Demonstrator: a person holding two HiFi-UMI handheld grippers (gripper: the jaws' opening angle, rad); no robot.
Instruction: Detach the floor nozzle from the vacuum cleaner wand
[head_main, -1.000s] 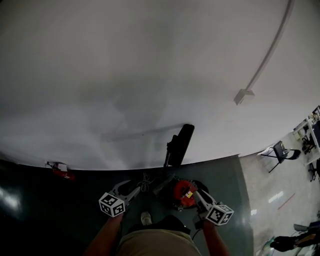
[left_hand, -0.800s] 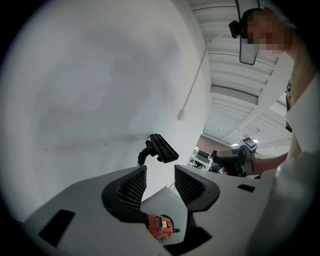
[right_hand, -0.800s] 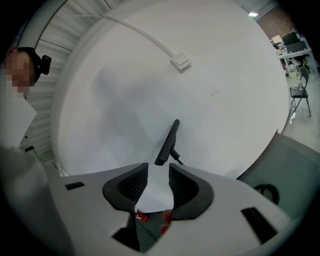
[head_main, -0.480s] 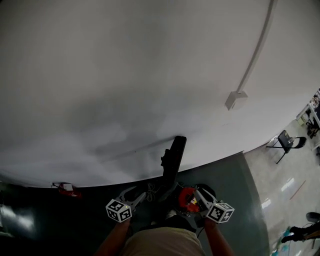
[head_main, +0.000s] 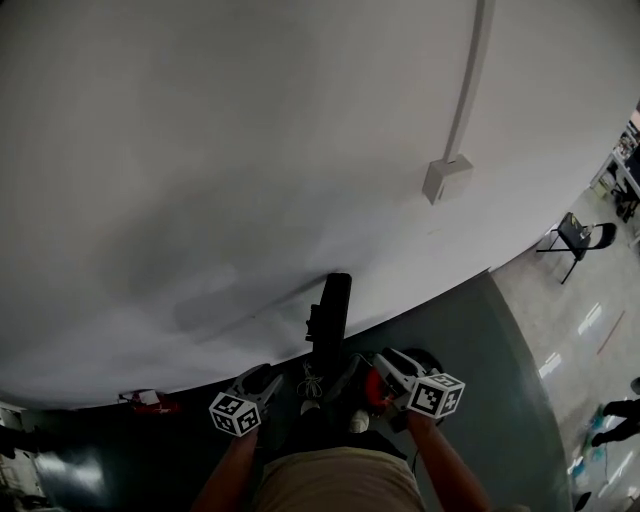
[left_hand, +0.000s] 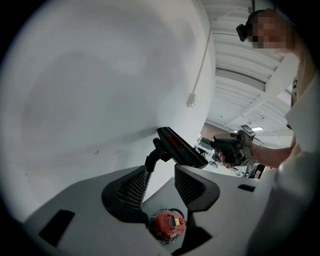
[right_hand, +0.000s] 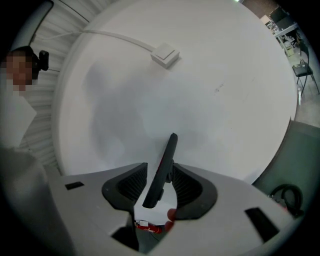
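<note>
- Judging the step as the reach-in: floor nozzle (head_main: 333, 300) stands raised on the wand (left_hand: 149, 162) against the white wall (head_main: 200, 150), not yet detached.
- Left gripper (left_hand: 161, 170) released, empty; right gripper (right_hand: 159, 167) released, nozzle framed in its gap, unclamped.
- Next move likely calls for: clamp wand, grip nozzle neck, pull apart.

Dark green floor (head_main: 485, 385) bearing red vacuum canister (head_main: 374, 388), small red item (head_main: 150, 402)

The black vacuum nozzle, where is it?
The nozzle sits mid head view, before the white wall, just above and between the left gripper and right gripper.
</note>
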